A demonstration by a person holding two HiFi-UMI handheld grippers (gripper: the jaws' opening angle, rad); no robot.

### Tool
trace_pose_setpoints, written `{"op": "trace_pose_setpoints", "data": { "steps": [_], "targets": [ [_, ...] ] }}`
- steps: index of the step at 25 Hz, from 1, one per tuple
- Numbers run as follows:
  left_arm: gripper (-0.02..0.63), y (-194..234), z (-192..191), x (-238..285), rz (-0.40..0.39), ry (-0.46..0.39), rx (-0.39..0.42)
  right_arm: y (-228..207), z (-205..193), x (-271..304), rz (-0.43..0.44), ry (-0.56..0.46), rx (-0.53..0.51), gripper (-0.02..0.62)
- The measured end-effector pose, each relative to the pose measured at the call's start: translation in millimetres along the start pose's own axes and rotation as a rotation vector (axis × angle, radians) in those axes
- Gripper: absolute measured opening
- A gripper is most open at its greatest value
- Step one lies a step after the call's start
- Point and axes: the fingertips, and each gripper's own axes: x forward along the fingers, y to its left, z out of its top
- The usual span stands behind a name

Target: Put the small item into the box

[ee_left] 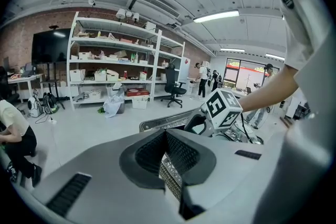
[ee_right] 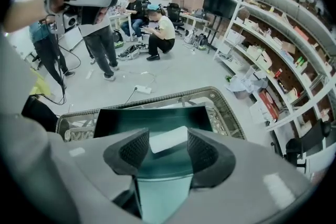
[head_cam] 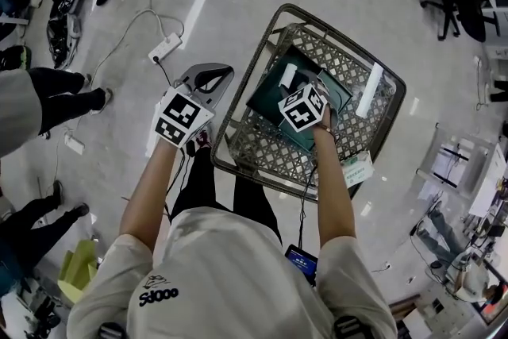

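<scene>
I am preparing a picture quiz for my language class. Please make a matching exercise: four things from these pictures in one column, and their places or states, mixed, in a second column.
Things
1. white item
2. teal box
3. left tongs
4. right tongs

Places or states
A. shut, outside the wire basket
B. lies in the teal box
C. open, above the teal box
D. sits in the wire basket

Pairs: 1-B, 2-D, 3-A, 4-C
</scene>
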Motion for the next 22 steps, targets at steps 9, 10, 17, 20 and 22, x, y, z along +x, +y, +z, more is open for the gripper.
{"op": "trace_pose_setpoints", "data": {
  "steps": [9, 10, 17, 20, 22],
  "targets": [
    [0.003, -7, 30, -28, 0.026, -0.063, 0.043, -22, 30, -71, -0.088, -0.179, 0.182, 0.2],
    [0.003, -7, 33, -33, 0.03, -0.068, 0.048, -24, 35, -81, -0.103, -0.207, 0.203, 0.19],
    [0.003, -8, 70, -57, 0.056, -0.141, 0.094, -34, 64, -155, -0.162, -0.37, 0.279, 0.137],
    [0.003, -6, 84, -67, 0.062, -0.168, 0.114, -31, 87, -186, -0.193, -0.441, 0.247, 0.118],
    [0.003, -5, 94, -76, 0.067, -0.183, 0.129, -30, 100, -206, -0.232, -0.473, 0.231, 0.1]
  ]
}}
